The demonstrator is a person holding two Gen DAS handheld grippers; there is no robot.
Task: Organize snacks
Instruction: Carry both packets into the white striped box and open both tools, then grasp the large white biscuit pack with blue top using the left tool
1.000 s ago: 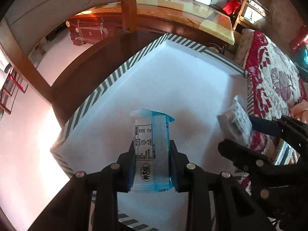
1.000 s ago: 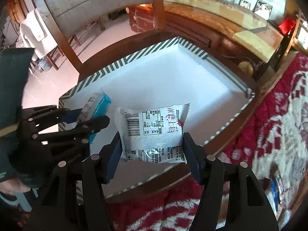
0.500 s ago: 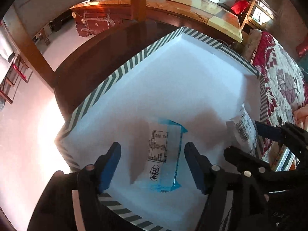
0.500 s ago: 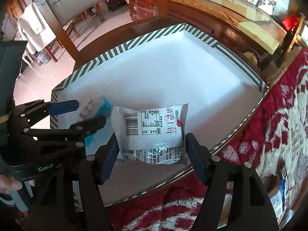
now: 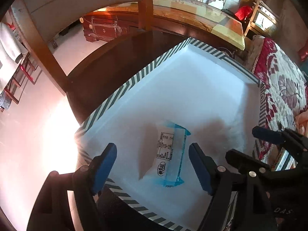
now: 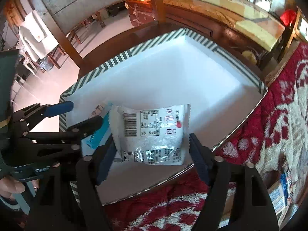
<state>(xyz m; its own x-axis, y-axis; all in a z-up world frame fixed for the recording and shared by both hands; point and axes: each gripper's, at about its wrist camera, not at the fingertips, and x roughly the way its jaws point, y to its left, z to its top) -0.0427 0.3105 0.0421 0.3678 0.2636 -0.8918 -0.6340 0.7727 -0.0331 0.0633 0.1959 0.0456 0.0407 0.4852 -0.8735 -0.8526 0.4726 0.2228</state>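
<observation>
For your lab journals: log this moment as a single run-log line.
left gripper: open, above blue snack packet lying in striped tray | right gripper: cannot tell, white snack packet between fingers, over tray

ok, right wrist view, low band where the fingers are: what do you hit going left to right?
Left gripper → blue snack packet → white snack packet between the right gripper's open jaws → striped box rim → red patterned cloth.

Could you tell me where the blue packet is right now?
In the left wrist view the blue packet lies flat on the box floor near its front rim, between the open jaws of the left gripper.
</observation>
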